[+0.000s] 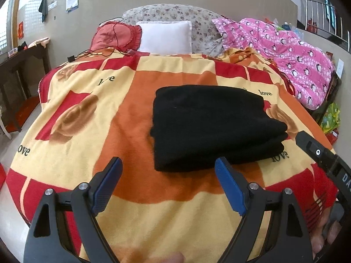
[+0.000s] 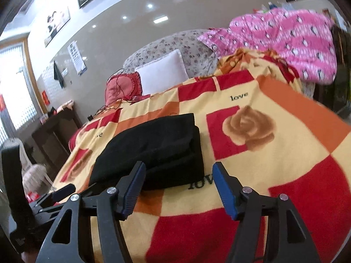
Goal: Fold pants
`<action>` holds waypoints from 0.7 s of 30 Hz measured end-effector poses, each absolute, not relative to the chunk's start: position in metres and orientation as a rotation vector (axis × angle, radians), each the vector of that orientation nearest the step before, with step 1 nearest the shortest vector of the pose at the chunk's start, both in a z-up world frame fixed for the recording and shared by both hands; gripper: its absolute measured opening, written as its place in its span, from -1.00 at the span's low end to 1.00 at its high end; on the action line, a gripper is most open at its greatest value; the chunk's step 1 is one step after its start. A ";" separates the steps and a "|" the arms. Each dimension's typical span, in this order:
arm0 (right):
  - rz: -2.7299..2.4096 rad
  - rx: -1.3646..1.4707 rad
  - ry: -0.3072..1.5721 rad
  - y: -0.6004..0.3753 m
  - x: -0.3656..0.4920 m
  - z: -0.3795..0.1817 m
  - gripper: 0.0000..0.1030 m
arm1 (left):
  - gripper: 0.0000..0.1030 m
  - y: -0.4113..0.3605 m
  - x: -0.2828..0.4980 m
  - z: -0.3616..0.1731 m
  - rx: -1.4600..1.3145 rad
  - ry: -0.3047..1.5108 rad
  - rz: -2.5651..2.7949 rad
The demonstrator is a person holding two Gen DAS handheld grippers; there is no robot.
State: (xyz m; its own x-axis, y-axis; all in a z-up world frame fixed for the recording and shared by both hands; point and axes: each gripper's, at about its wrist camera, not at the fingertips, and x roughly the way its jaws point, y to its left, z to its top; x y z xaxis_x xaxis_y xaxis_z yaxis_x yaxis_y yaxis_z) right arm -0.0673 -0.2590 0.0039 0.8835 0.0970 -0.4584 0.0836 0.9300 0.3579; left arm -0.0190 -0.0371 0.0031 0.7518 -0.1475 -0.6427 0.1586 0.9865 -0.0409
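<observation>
pants (image 1: 210,127) look done; black bundle, stacked in several layers, sitting flat on the blanket (image 1: 122,114) roughly mid-bed; my read is the folding step is finished and what's left is a tidy or a withdraw.

left gripper (image 1: 169,173) has its jaws spread wide, nothing between them, clear of the cloth; bundle sits at its 1 o'clock, near edge just past the right blue pad; right gripper (image 2: 178,179) likewise spread and empty; bundle at its 11 o'clock, near corner just beyond the left pad; can't tell if that pad touches the fabric.

next move, if any: press or square the top layer; the layered side stands a bit stepped, so a nudge from that side would call for a low, flat approach, not a pinch.

edges and room:
- bare blanket all round the bundle; most at 9 o'clock in the left view and 3 o'clock in the right view
- white pillow (image 1: 165,36) and red cushion (image 1: 117,36) at 12 o'clock, well apart
- pink quilt (image 1: 291,52) heaped at 2 o'clock, well apart
- cables (image 1: 96,53) by the cushion, far from the work

risk: snagging the top layer when pulling back.
</observation>
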 end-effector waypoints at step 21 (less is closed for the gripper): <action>0.029 0.175 0.444 -0.227 -0.073 0.026 0.84 | 1.00 -0.050 -0.013 0.000 0.034 0.774 -0.257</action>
